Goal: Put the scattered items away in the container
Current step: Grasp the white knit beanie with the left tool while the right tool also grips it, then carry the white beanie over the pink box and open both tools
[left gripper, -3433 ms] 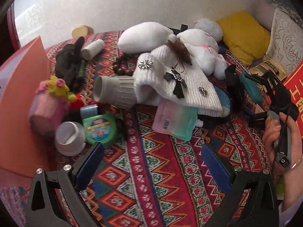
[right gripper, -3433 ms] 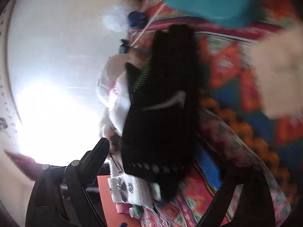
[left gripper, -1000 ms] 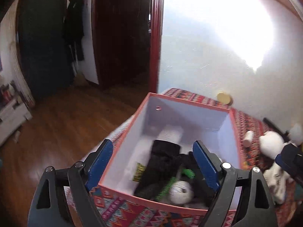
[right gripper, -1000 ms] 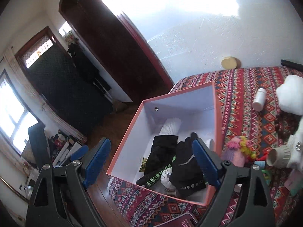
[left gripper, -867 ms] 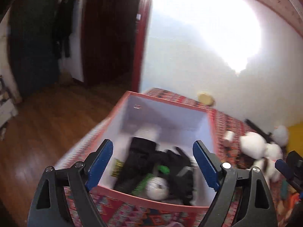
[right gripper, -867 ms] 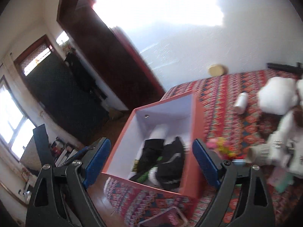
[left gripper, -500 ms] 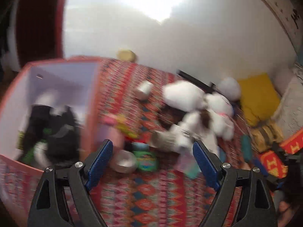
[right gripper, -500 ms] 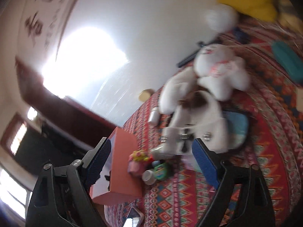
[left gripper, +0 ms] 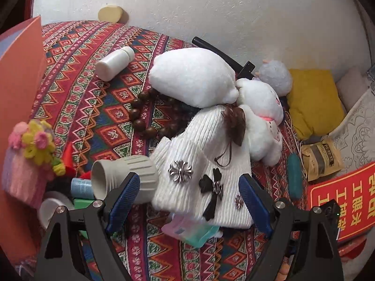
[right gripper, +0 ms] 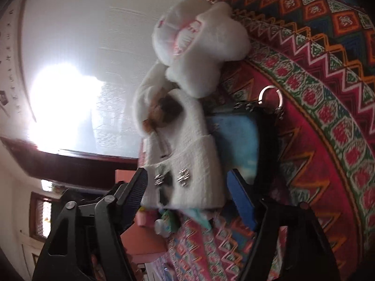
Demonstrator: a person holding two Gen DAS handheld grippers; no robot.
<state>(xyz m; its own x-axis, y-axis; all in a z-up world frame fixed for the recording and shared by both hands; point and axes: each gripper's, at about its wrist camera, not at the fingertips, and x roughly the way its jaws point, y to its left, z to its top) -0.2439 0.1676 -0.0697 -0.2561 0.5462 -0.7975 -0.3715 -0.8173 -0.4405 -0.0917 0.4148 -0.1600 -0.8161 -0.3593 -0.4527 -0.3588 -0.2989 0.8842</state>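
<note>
Now both claws empty, jaws apart: left gripper (left gripper: 187,201) and right gripper (right gripper: 187,194) frame white knit hat (left gripper: 206,171) at frame centre; likely next pick; box (left gripper: 21,70) waits at left edge.

A home bedroom: a bed under a red patterned woven spread (left gripper: 112,107), a yellow cushion (left gripper: 311,98), a white plush toy (left gripper: 260,117), wooden door frame (right gripper: 70,164).

Blurred right view, blown-out wall glare
</note>
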